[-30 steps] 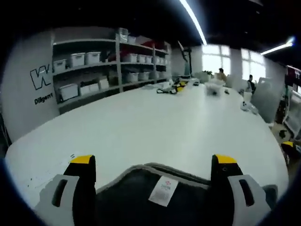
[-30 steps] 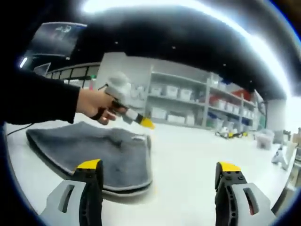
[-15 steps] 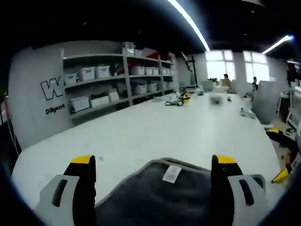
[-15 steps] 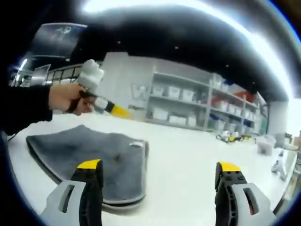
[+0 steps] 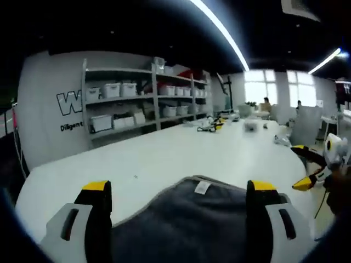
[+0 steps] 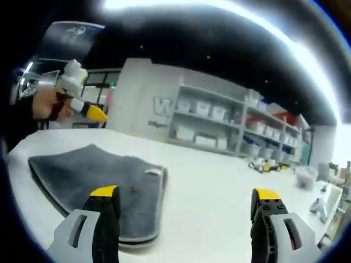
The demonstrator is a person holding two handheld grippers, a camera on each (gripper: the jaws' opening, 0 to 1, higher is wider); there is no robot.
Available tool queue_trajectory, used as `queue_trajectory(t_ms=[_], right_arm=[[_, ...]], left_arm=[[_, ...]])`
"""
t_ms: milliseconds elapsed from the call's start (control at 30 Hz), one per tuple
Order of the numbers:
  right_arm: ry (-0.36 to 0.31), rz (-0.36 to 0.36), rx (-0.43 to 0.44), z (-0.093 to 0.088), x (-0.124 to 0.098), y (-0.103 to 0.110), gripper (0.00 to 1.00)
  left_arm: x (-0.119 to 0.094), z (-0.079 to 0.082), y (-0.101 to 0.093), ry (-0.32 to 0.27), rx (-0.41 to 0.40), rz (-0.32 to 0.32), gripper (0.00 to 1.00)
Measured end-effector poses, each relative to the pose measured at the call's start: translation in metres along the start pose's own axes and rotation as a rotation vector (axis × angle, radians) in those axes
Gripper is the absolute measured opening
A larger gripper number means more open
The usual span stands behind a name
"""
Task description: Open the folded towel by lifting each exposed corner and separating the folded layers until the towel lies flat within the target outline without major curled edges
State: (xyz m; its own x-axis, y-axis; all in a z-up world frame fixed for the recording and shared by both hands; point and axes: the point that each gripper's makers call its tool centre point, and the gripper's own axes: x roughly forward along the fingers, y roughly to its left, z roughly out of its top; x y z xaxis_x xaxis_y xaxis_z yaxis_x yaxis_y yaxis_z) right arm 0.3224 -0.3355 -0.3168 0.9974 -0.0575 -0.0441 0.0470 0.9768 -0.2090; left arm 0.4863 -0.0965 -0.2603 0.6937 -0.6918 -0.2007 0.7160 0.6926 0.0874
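1. Two grippers are up off the cloth, neither holding anything. The left gripper (image 5: 178, 192) has its jaws spread wide, hovering above the near part of the towel (image 5: 186, 224); in the right gripper view it appears at the far left, above the towel's far left side, in a person's hand (image 6: 46, 104).
2. Lying on the white table (image 5: 164, 153), the dark grey towel has a white care label (image 5: 202, 187) at its far edge. In the right gripper view a layered edge along its right side suggests it is still folded; no target outline can be made out.
3. My judgement: the step in hand is the approach before a corner lift. Next, one gripper needs to drop to an exposed corner, close on the top layer alone, and peel it away from the layer beneath.
4. The right gripper (image 6: 184, 194) is also wide open, with the towel's right edge near its left jaw and bare table beyond.
5. Farther off stand shelves with white bins (image 5: 137, 107) and clutter at the table's far end (image 5: 208, 125); nothing lies between the grippers and the towel.
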Motion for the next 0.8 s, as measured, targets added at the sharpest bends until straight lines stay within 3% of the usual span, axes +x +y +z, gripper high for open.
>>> queue_trajectory(t_ms=[67, 133, 333, 467, 567, 667, 800], right_arm=[[-0.001, 0.007, -0.009, 0.004, -0.001, 0.003, 1.00], [-0.011, 0.014, -0.031, 0.009, -0.003, 0.004, 1.00], [-0.027, 0.039, -0.056, 0.021, 0.001, 0.007, 1.00], [-0.029, 0.056, -0.080, 0.024, 0.000, 0.019, 1.00], [-0.027, 0.068, -0.091, 0.025, 0.002, 0.023, 1.00], [-0.026, 0.080, -0.099, 0.028, 0.003, 0.027, 1.00], [-0.037, 0.094, -0.102, 0.032, 0.003, 0.032, 1.00]], left_arm=[[-0.016, -0.008, 0.006, 0.018, 0.041, 0.033, 1.00], [-0.032, -0.015, 0.013, 0.037, 0.024, 0.066, 1.00], [-0.075, -0.005, 0.017, -0.035, 0.009, 0.117, 1.00], [-0.097, 0.003, 0.015, -0.090, 0.005, 0.113, 1.00], [-0.111, 0.002, 0.012, -0.102, -0.033, 0.093, 1.00], [-0.134, 0.004, 0.019, -0.142, -0.072, 0.123, 1.00], [-0.150, -0.001, 0.026, -0.143, -0.051, 0.158, 1.00]])
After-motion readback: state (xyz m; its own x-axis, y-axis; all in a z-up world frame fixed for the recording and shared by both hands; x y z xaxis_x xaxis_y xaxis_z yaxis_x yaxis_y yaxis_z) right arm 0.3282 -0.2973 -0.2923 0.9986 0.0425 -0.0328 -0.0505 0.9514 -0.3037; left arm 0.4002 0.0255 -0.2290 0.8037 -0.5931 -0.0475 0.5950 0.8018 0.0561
